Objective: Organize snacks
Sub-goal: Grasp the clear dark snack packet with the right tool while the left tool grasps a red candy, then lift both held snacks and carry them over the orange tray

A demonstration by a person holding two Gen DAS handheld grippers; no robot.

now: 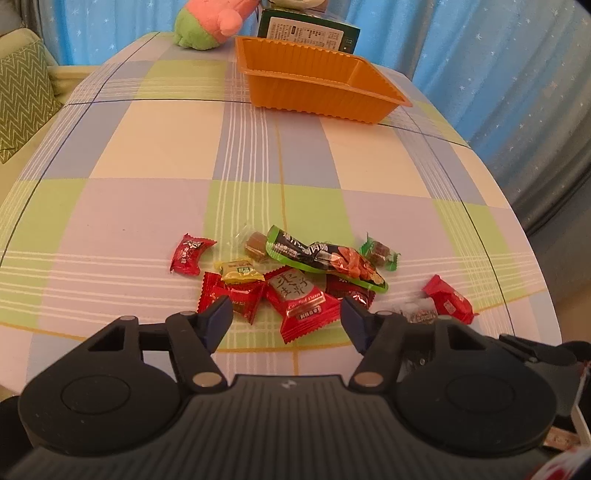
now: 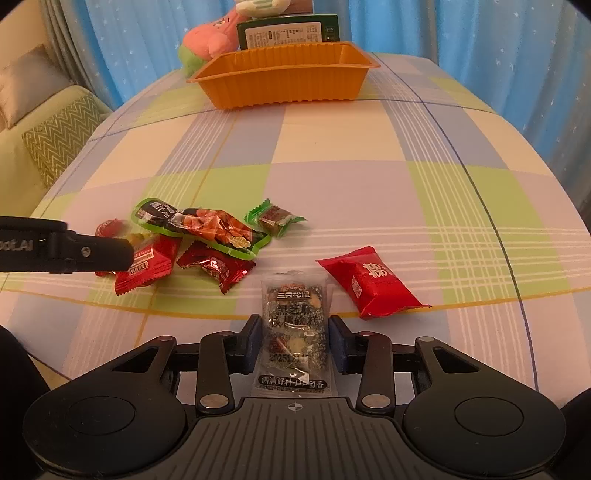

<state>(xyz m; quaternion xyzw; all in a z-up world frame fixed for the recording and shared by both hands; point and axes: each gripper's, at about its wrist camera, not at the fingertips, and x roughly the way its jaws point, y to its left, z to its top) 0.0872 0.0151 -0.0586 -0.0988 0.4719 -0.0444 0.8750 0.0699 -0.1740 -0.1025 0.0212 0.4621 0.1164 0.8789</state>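
Observation:
Several wrapped snacks lie in a loose pile on the checked tablecloth. My left gripper (image 1: 286, 315) is open, just short of a red date packet (image 1: 301, 301) that lies between its fingers. A long green packet (image 1: 325, 260) lies behind it. My right gripper (image 2: 295, 341) has its pads against the sides of a clear black sesame snack packet (image 2: 293, 332) that lies flat on the cloth. A red packet (image 2: 369, 282) lies just right of it. The orange tray (image 1: 314, 83) stands at the far side, also in the right wrist view (image 2: 284, 79). The left gripper (image 2: 66, 249) enters that view from the left.
A green box (image 1: 308, 33) and a pink and green plush toy (image 1: 207, 22) stand behind the tray. A sofa with a zigzag cushion (image 1: 22, 96) is to the left. Blue curtains hang behind. The table edge curves away on the right.

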